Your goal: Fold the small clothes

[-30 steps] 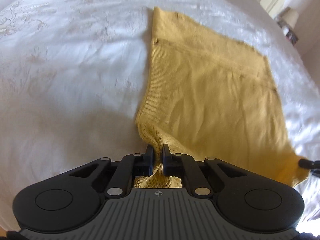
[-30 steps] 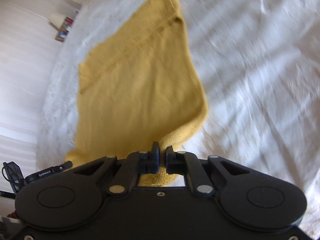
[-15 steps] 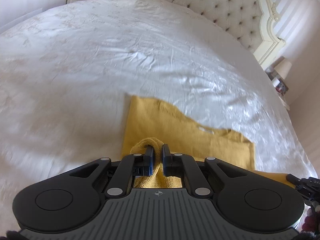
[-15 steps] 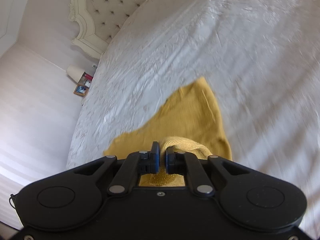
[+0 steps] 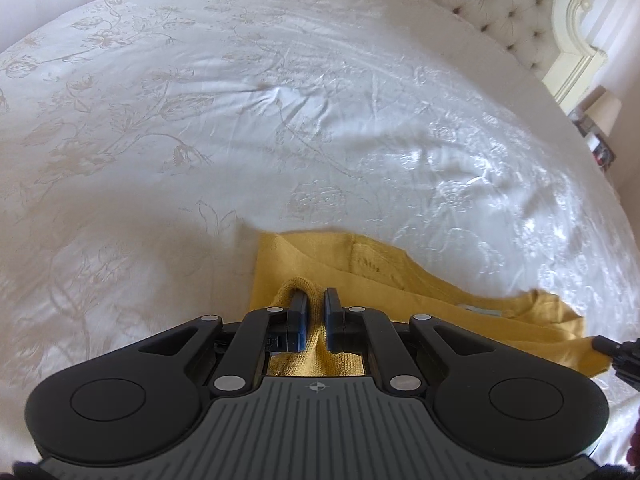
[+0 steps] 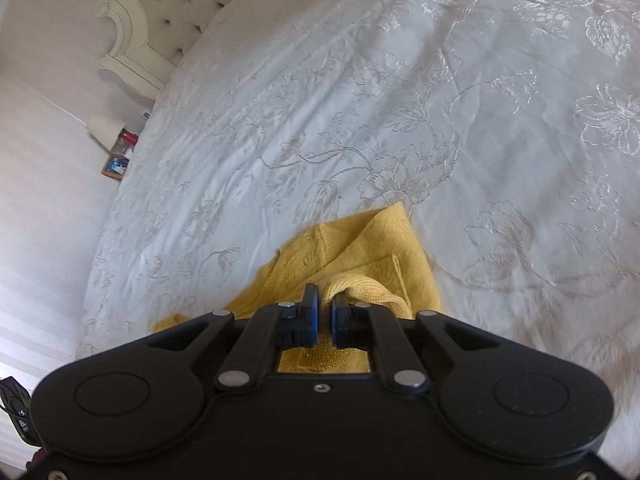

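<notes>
Two grippers share one job, so start with what carries it all: the bed [image 5: 280,100], whose white embroidered cover stretches away ahead of your fingers and gives you a wide, flat place to lay a fold. On it, just beyond and beneath both sets of fingers, lies the yellow knit garment [image 5: 360,272]; part rests flat on the cover while the near edge rides up into your grips. Your left gripper [image 5: 315,312] has its fingers pinching a bunched bit of that knit, and your right gripper [image 6: 323,314] pinches another bit of it the same way. Holding two points at once likely keeps the edge straight as you bring it over the flat part.
</notes>
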